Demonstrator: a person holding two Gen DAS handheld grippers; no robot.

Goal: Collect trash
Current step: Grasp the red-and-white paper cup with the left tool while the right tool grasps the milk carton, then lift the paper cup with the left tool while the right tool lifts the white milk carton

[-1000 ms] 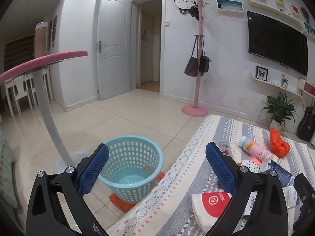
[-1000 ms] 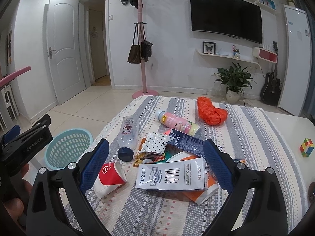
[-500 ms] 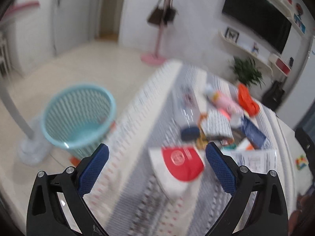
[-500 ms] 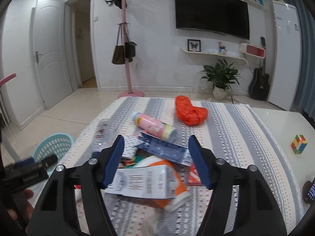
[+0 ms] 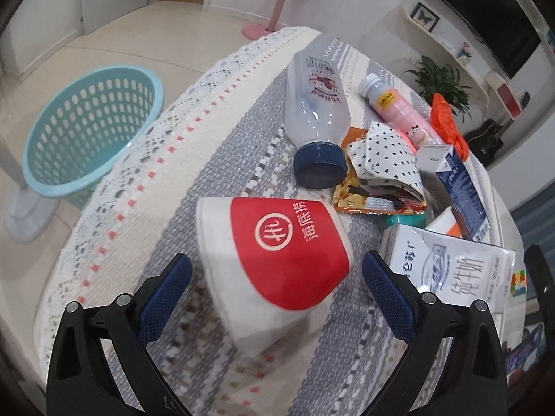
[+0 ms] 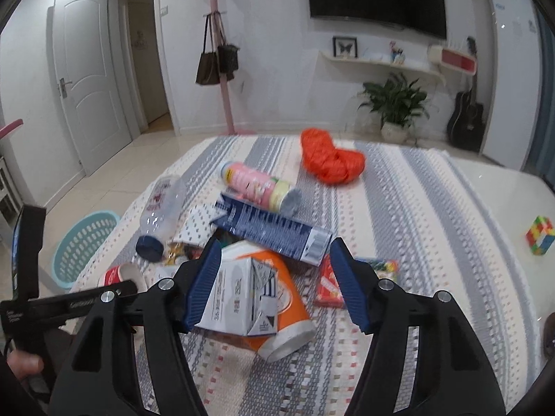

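Note:
A red-and-white paper cup (image 5: 277, 253) lies on its side on the striped tablecloth (image 5: 180, 180). My left gripper (image 5: 276, 279) is open, with one finger on each side of the cup and neither touching it. My right gripper (image 6: 275, 280) is open, hovering over a white milk carton (image 6: 239, 298) that rests on an orange cup (image 6: 291, 315). The left pad is at the carton's edge and the right pad stands clear. A teal trash basket (image 5: 90, 128) stands on the floor left of the table. In the right wrist view the left gripper's body (image 6: 52, 303) is at the lower left.
More trash lies further back: a clear bottle with a blue cap (image 5: 315, 104), a pink bottle (image 6: 256, 182), a polka-dot wrapper (image 5: 385, 152), a dark blue carton (image 6: 274, 230), an orange bag (image 6: 329, 159), a red packet (image 6: 327, 284). A colour cube (image 6: 539, 235) sits far right. A white stand's base (image 5: 27, 215) is beside the basket.
My left gripper swung from the basket and tipped down over the red-and-white cup. My right gripper narrowed its jaws and moved forward and lower over the milk carton.

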